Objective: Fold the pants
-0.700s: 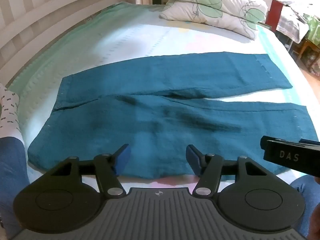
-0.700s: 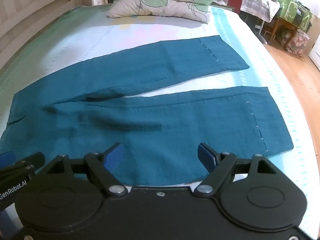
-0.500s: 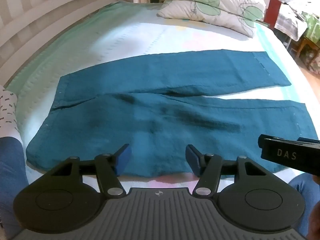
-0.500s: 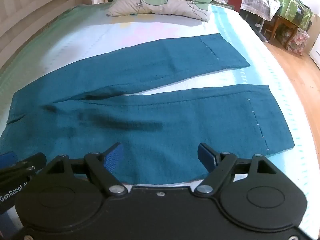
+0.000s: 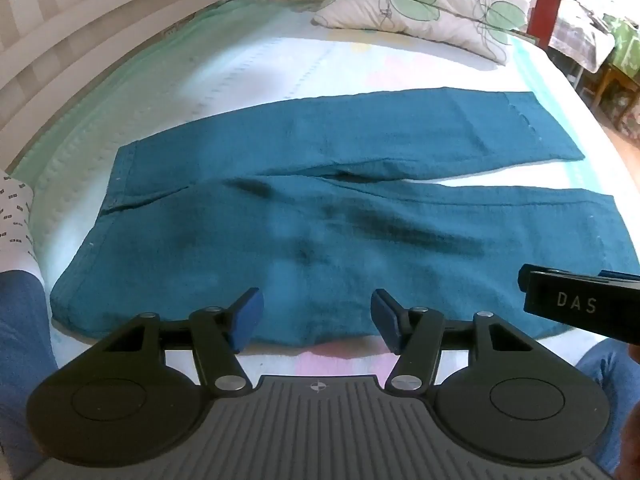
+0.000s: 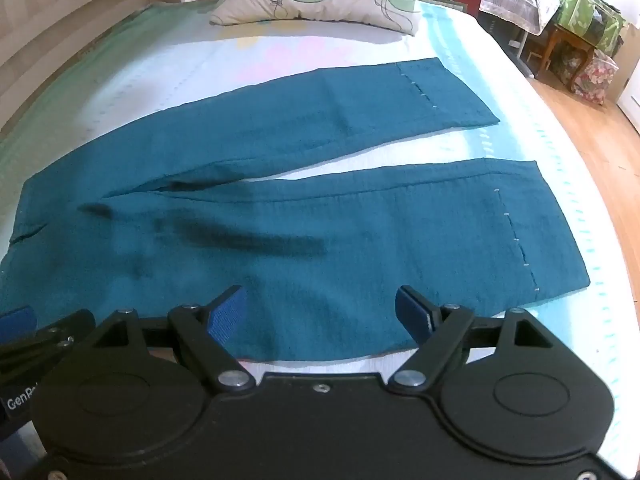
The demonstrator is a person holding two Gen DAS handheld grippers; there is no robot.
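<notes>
Teal pants lie flat on the bed, waistband at the left, both legs spread toward the right in a narrow V; they also show in the right wrist view. My left gripper is open and empty, hovering over the near edge of the pants by the seat. My right gripper is open and empty over the near edge of the nearer leg. The right gripper's body shows at the right of the left wrist view.
Two leaf-print pillows lie at the head of the bed. A slatted wooden bed frame runs along the far left side. The bed's right edge drops to a wooden floor with a small table and bags.
Both grippers have shifted slightly forward and lower toward the near edge of the pants. The pants have not moved. Both stay open.
</notes>
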